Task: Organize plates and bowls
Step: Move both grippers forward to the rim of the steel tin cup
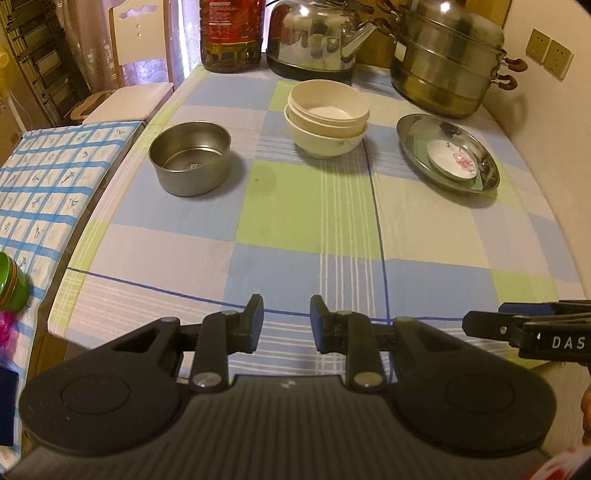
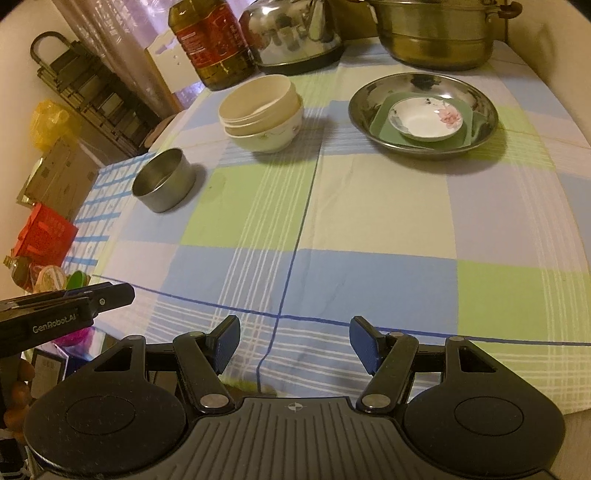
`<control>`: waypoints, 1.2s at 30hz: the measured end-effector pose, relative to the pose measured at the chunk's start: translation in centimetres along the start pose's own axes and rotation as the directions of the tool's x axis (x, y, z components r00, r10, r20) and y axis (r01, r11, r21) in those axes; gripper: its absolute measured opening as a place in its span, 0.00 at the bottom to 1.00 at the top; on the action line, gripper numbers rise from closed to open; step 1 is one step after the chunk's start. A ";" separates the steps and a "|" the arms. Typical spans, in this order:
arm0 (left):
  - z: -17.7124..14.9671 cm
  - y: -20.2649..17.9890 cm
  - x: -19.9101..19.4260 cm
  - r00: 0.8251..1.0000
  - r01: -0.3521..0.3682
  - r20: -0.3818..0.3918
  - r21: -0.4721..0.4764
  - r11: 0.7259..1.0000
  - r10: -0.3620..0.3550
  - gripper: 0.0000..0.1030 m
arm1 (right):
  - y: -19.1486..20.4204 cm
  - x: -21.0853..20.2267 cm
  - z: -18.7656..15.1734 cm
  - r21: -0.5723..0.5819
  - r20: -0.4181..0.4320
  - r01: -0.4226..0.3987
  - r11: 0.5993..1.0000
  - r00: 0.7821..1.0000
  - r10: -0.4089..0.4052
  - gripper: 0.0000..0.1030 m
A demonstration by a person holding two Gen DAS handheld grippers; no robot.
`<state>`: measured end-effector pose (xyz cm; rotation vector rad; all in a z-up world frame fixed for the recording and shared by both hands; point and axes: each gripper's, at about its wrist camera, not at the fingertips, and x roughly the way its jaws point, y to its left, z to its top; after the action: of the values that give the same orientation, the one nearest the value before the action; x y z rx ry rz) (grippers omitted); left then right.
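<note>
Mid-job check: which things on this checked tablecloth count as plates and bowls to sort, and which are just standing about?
For the job:
- round grey metal bowl
- stack of cream ceramic bowls
- wide steel dish
- square pale green plate in it
- small white flowered saucer on top

Standing about:
- red-labelled oil bottle
- shiny steel kettle
- tiered steel steamer pot

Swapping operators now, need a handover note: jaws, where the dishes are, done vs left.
Left gripper: jaws open a little, empty, over the near edge of the checked tablecloth.
Right gripper: jaws open wider, empty.
Grey straight-sided metal bowl: alone at left.
Stack of cream bowls: centre back, nested.
Shallow steel dish at right holds a green square plate with a small white floral saucer on top.
Done: cream bowls and plates appear stacked.
Left: probably the metal bowl, the only loose piece.
</note>
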<state>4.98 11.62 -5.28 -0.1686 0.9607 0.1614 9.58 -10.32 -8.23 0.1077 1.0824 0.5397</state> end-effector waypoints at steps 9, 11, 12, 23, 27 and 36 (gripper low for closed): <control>0.4 1.2 0.3 1.000 -0.014 -0.004 -0.018 1.000 0.014 0.23 | 1.1 1.1 0.8 -0.014 -0.011 -0.014 1.000 1.000 0.013 0.64; 0.6 1.6 0.4 1.000 -0.017 -0.002 -0.023 1.000 0.017 0.23 | 1.5 1.4 1.0 -0.020 -0.010 -0.018 1.000 1.000 0.018 0.64; 0.8 1.9 0.5 1.000 -0.020 -0.002 -0.027 0.999 0.020 0.23 | 1.6 1.6 1.2 -0.023 -0.010 -0.020 1.000 1.000 0.020 0.64; 2.8 5.9 1.9 0.999 -0.047 0.011 -0.092 0.995 0.048 0.23 | 3.0 3.6 4.3 -0.039 0.060 -0.081 0.996 0.995 0.084 0.71; 3.9 7.9 2.7 0.998 -0.060 0.022 -0.109 0.992 0.062 0.23 | 3.8 4.9 5.8 -0.052 0.054 -0.083 0.995 0.995 0.086 0.72; 7.1 11.7 5.9 0.997 -0.063 0.031 -0.132 0.989 0.067 0.23 | 7.0 8.9 8.8 -0.124 0.036 -0.054 0.991 0.998 0.059 0.72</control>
<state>11.50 24.93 -6.98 -0.2548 0.9215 0.2869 17.74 1.41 -8.85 0.0414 1.0070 0.6518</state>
